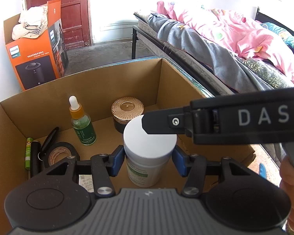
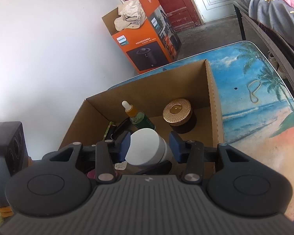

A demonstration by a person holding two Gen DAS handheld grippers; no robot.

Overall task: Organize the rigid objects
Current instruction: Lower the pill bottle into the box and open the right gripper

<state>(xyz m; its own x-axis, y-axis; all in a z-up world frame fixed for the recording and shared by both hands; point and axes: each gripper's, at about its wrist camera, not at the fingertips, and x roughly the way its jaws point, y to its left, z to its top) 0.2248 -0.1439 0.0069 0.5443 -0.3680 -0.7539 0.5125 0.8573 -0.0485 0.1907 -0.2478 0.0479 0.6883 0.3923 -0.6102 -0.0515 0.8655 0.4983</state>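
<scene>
Right now the white-capped jar (image 1: 149, 152) is standing upright inside the cardboard box (image 1: 127, 82), its long axis vertical, directly between the left fingers (image 1: 119, 161), which are bracketing its smooth plastic cap; whether they are pressing it I cannot tell. Right fingers (image 2: 125, 146) are standing parted around it, reaching over the top.

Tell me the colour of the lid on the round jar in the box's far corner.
Textured rose-gold lid on the dark round jar; clearest in the left wrist view.
</scene>
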